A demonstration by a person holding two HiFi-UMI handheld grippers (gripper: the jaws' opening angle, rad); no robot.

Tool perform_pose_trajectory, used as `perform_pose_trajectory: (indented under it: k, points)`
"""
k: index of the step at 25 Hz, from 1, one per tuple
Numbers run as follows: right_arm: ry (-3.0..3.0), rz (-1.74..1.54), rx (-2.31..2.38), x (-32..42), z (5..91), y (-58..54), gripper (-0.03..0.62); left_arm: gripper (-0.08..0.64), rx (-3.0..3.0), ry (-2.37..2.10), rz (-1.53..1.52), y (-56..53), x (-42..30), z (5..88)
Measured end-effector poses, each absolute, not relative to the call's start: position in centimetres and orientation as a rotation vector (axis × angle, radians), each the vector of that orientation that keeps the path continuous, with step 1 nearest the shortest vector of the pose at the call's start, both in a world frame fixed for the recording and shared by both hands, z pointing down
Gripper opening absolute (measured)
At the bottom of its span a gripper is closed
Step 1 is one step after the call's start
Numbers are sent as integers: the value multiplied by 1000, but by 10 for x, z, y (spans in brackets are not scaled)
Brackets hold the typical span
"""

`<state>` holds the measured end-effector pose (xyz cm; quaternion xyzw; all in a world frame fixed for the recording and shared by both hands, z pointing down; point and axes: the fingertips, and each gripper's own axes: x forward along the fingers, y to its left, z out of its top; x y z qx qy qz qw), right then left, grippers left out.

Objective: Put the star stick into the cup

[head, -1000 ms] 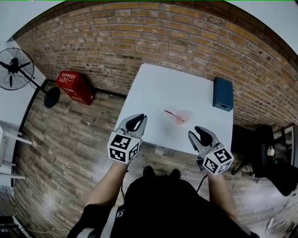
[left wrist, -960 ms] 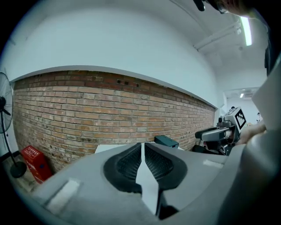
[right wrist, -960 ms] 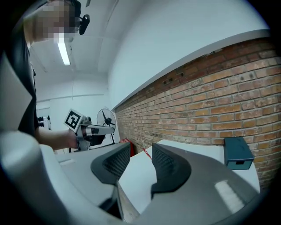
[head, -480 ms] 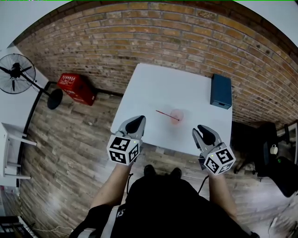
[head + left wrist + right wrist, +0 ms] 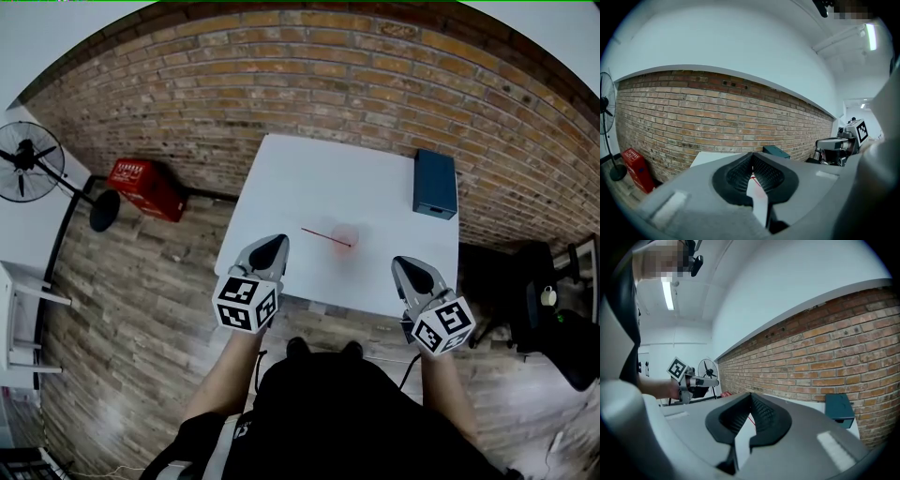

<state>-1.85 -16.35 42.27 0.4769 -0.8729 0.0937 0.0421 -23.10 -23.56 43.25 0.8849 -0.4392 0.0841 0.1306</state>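
Note:
A thin red stick [image 5: 323,235] lies slanted on the white table [image 5: 309,169]. Its right end reaches a faint pink see-through cup [image 5: 346,235]; whether that end is inside the cup is too small to tell. My left gripper [image 5: 272,247] hovers at the table's near left edge, shut and empty. My right gripper [image 5: 409,267] is over the near right edge, also shut with nothing in it. In the left gripper view the pads [image 5: 765,172] meet and a sliver of red stick [image 5: 752,177] shows beyond them. The right gripper view shows the same sliver of stick [image 5: 750,419].
A dark blue box [image 5: 435,184] lies at the table's far right by the brick wall. On the wooden floor to the left are a red crate [image 5: 145,187] and a standing fan [image 5: 28,157]. A dark chair [image 5: 525,295] stands to the right of the table.
My right gripper's jaws have closed from wide open. The left jaws closed the last bit. Both grippers stay near the table's front edge, and the table sits slightly higher in view.

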Motion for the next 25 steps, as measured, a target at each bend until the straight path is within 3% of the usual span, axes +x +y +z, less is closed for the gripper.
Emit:
perform_pose_trajectory:
  k: [25]
  points:
    - [-2683,294,1399,-24,425,-167,-3,6,2562,-1285,261,-230,-234,438]
